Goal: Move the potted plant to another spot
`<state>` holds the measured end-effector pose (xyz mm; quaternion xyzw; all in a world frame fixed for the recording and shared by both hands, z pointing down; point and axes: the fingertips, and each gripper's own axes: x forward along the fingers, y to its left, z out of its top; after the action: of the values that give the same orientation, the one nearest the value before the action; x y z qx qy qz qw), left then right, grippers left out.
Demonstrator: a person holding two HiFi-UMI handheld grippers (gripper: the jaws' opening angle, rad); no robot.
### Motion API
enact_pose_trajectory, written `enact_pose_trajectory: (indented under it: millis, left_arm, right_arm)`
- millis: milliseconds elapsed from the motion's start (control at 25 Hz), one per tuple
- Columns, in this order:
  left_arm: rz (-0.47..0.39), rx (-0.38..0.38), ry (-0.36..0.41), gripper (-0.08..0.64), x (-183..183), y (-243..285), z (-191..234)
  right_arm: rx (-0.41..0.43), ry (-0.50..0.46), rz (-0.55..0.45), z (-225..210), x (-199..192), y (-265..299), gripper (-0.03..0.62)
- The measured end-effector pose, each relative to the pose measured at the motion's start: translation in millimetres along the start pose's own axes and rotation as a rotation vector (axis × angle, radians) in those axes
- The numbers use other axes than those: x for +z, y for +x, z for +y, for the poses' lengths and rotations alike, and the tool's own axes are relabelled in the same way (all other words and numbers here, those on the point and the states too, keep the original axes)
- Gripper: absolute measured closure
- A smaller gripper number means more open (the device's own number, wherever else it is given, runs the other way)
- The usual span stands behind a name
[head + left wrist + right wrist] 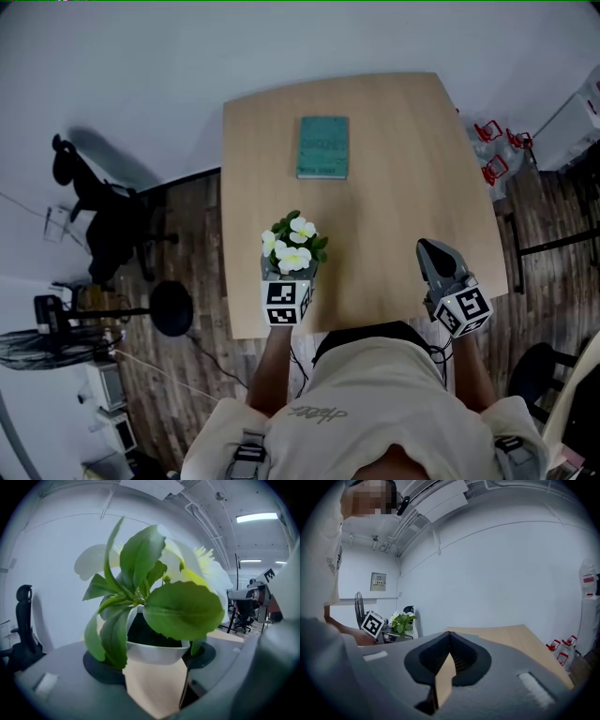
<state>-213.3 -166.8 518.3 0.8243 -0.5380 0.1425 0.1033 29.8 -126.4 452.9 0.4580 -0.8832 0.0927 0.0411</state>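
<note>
Potted plant (pixel 154 616) being clamped by left gripper (pixel 154 656), dark soil (pixel 150 637) seen only in that gripper's view. Right gripper (pixel 449 644) being held closed, empty.

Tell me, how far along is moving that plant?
Grasped already: the left gripper is closed on the potted plant, by the near left corner of the table. Whether it has travelled yet can't be told. Left: set it down at a new spot and let go. The right gripper is shut, empty.
</note>
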Motion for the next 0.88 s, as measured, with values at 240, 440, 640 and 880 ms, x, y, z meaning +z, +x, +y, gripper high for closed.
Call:
enact_pose_trajectory:
  millis: [240, 440, 640, 880]
  left_arm:
    - [0.003, 0.002, -0.008, 0.198, -6, 7, -8]
    - [0.006, -0.003, -0.007, 0.198, -7, 17, -21]
    - [0.009, 0.02, 0.008, 0.198, -2, 28, -45]
    - [0.01, 0.094, -0.017, 0.198, 12, 37, -71]
  right_arm:
    - [-0.014, 0.073, 0.021, -2, -6, -10, 0.589]
    - [-0.004, 0.074, -0.002, -16, 4, -11, 0.589]
    - [0.035, 0.079, 0.009, -42, -11, -21, 0.589]
    - [0.105, 0.058, 0.009, -81, -4, -33, 0.589]
